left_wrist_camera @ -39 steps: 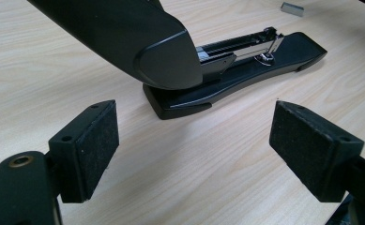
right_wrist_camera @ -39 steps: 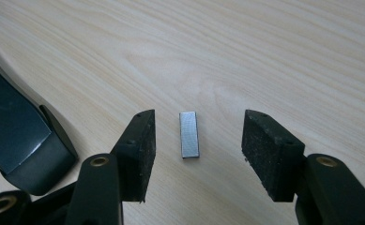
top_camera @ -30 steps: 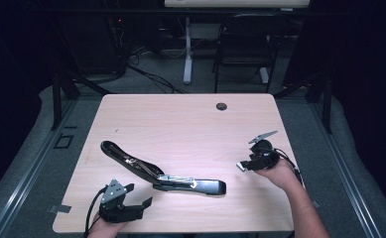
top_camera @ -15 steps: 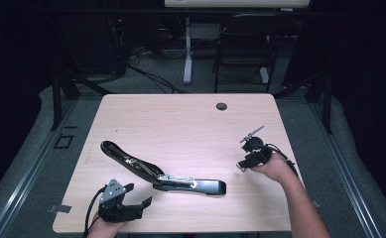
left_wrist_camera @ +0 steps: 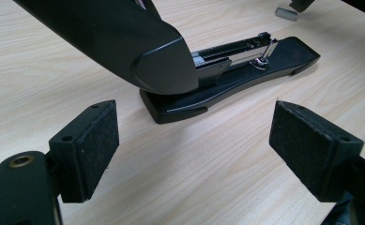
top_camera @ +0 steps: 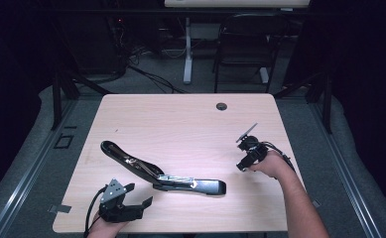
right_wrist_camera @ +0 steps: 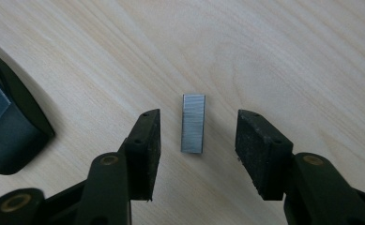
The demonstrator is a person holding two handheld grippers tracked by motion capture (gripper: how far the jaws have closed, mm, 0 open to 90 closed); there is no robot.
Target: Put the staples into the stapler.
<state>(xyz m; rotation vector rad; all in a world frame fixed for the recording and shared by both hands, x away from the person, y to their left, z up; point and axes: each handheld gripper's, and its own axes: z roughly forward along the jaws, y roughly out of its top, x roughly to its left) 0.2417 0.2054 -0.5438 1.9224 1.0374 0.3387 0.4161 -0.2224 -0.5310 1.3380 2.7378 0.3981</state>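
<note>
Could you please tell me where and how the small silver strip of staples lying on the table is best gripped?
Probably across its two long edges, coming straight down from above. The small silver strip of staples lies flat on the light wooden table, narrow enough to fit the open right hand-held gripper, whose pads already flank those edges.

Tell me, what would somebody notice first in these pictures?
Probably the big black stapler, swung wide open and lying on the near half of the wooden table. Next, the small silver block of staples, flat on the table between the open pads of the right claw. The left claw also stands open, close to the stapler's hinge end.
</note>
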